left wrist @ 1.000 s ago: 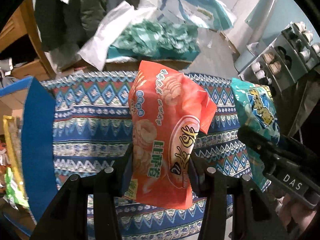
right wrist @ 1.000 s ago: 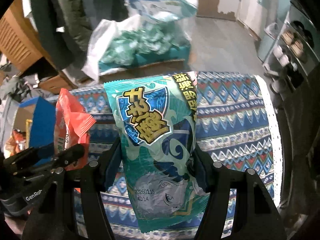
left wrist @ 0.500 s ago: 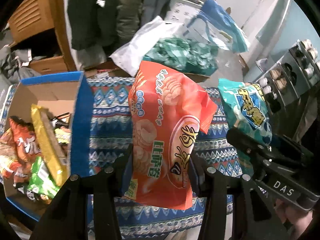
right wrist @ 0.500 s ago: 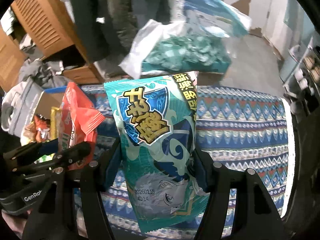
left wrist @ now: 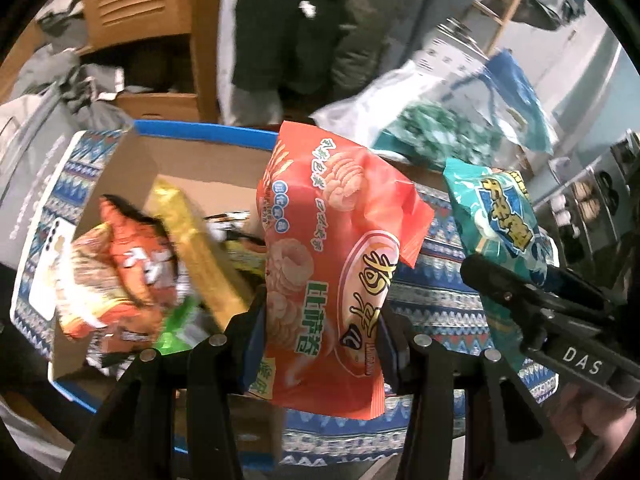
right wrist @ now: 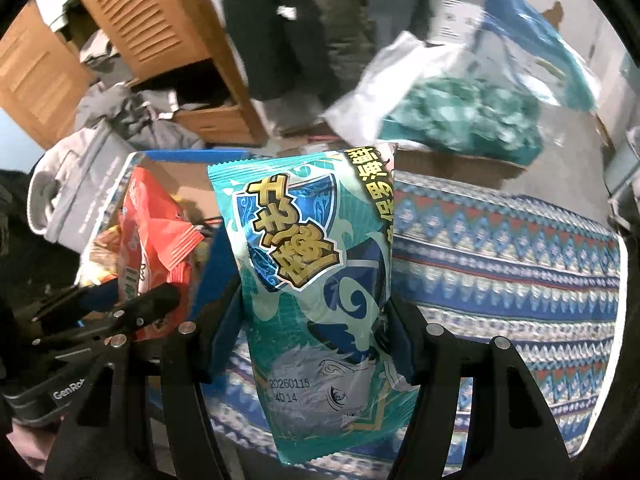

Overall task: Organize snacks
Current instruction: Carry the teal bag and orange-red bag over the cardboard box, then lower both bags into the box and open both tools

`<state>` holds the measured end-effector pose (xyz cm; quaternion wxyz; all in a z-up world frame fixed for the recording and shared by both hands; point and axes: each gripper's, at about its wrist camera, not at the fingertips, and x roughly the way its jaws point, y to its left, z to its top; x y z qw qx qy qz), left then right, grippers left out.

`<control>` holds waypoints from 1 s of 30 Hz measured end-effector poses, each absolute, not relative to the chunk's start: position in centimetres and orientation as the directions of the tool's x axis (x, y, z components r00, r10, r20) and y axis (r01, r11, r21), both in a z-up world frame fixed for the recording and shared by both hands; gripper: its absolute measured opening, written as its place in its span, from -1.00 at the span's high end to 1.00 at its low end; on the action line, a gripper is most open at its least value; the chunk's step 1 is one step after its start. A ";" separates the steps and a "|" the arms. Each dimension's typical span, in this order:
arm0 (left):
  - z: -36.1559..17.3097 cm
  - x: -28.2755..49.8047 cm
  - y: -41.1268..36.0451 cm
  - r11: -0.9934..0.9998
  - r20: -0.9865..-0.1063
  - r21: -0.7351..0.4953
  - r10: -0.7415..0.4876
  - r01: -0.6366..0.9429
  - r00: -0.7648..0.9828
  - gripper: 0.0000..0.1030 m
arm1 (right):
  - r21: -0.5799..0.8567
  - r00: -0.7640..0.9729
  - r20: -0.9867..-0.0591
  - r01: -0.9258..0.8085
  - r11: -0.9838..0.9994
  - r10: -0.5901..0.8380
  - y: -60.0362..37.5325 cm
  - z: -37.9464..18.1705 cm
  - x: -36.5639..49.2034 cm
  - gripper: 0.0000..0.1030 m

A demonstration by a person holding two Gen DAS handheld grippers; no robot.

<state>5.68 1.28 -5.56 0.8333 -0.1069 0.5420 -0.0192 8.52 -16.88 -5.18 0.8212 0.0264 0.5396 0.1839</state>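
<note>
My left gripper is shut on an orange-red snack bag and holds it upright over the right edge of a blue-rimmed cardboard box that holds several snack packs. My right gripper is shut on a teal snack bag, held upright above the patterned tablecloth, just right of the box. The teal bag also shows in the left wrist view. The orange-red bag also shows in the right wrist view.
A clear bag of green-wrapped sweets lies on a carton behind the table. A wooden louvred cabinet and hanging dark clothes stand behind. A grey bag sits left of the box.
Both grippers have swung left with their bags. The box of snacks has come into full view under the left gripper.
</note>
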 end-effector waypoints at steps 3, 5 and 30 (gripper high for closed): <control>-5.7 5.4 3.4 0.973 -0.901 -0.197 -0.132 -0.119 0.414 0.05 | 0.265 0.326 -0.873 -0.304 0.915 0.361 -14.5 -5.2 8.9 -0.26; -5.8 5.1 4.7 0.971 -0.901 -0.195 -0.123 -0.135 0.416 0.05 | 0.273 0.317 -0.871 -0.321 0.907 0.374 -13.1 -5.3 9.1 -0.26; -9.7 5.3 15.2 0.893 -0.890 -0.316 -0.162 -0.322 0.425 -0.03 | 0.283 0.223 -0.898 -0.368 0.886 0.379 -0.2 -8.4 12.7 -0.27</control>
